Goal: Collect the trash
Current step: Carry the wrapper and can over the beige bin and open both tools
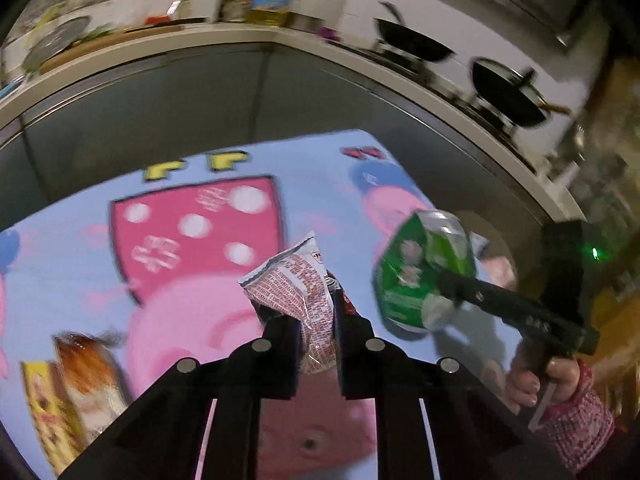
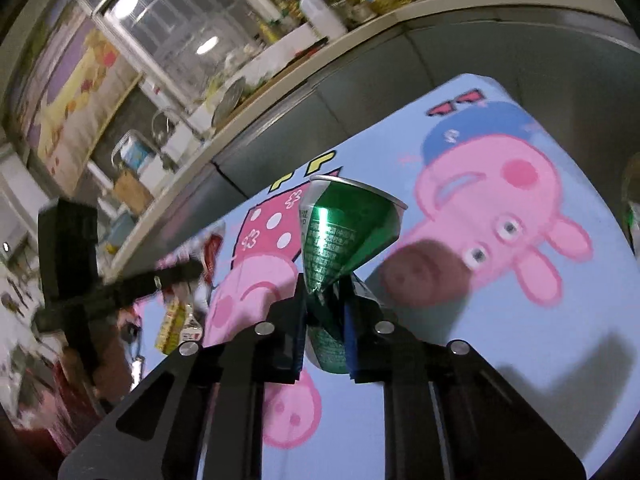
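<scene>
The landmark is the light-blue table (image 1: 72,264), printed with pink cartoon pigs and a pink dotted dress. It stands in a kitchen; behind its far edge run grey cabinet fronts under a pale counter (image 1: 224,38) crowded with bottles, and toward the right of that counter two black woks (image 1: 508,94) sit on a stove. At the table's left near edge lie a yellow box (image 1: 48,408) and an orange-brown packet (image 1: 90,372); their print is too blurred to read. Above the table's middle, the left gripper (image 1: 316,328) is clamped on a crumpled white-and-red snack wrapper (image 1: 296,284); its small text is unreadable. Over the table's right side, the right gripper (image 2: 326,300) is pinched on a crushed green can (image 2: 340,232); its white print is not legible. The blue surface around them is bare.
</scene>
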### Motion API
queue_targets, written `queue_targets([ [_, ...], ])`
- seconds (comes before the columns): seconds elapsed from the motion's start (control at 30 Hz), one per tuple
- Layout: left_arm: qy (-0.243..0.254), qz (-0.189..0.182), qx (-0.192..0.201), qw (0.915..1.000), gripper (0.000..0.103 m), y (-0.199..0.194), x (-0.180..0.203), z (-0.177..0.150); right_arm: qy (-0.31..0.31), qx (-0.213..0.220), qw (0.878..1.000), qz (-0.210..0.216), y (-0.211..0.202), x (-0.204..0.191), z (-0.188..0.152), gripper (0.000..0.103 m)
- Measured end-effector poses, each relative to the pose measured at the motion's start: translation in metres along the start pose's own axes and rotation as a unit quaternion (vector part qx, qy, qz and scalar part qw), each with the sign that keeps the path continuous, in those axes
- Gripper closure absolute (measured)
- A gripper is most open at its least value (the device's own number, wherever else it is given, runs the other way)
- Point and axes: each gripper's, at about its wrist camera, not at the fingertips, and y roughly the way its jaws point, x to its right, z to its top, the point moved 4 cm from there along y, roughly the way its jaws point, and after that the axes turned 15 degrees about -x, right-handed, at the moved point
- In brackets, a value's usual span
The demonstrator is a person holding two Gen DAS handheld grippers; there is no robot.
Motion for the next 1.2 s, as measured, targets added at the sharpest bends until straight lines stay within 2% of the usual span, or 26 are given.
queue_targets([
  [0.23,0.038,-0.009,-0.014,0.9991,0.089,0.018,0.06,-0.025,0.058,0.037,0.997,0.03,-0.043,0.028,-0.047,0.088],
  [0.4,0.073,-0.013,-0.031,0.9968,0.089,0.03,0.103,-0.024,0.071,0.066,0.995,0.017,-0.079,0.049,-0.068,0.088],
  [0.63,0.123,-0.033,-0.048,0.9908,0.089,0.055,0.172,0.004,0.104,0.117,0.988,0.002,-0.135,0.097,-0.077,0.088],
  [0.93,0.189,-0.034,-0.054,0.9798,0.089,0.105,0.269,0.056,0.165,0.2,0.965,-0.024,-0.214,0.187,-0.071,0.088],
  [1.03,0.196,-0.03,-0.054,0.9787,0.089,0.124,0.29,0.073,0.185,0.219,0.957,-0.037,-0.231,0.218,-0.065,0.088],
  [1.2,0.185,-0.033,-0.058,0.9804,0.089,0.158,0.309,0.097,0.205,0.226,0.951,-0.055,-0.236,0.253,-0.052,0.088],
])
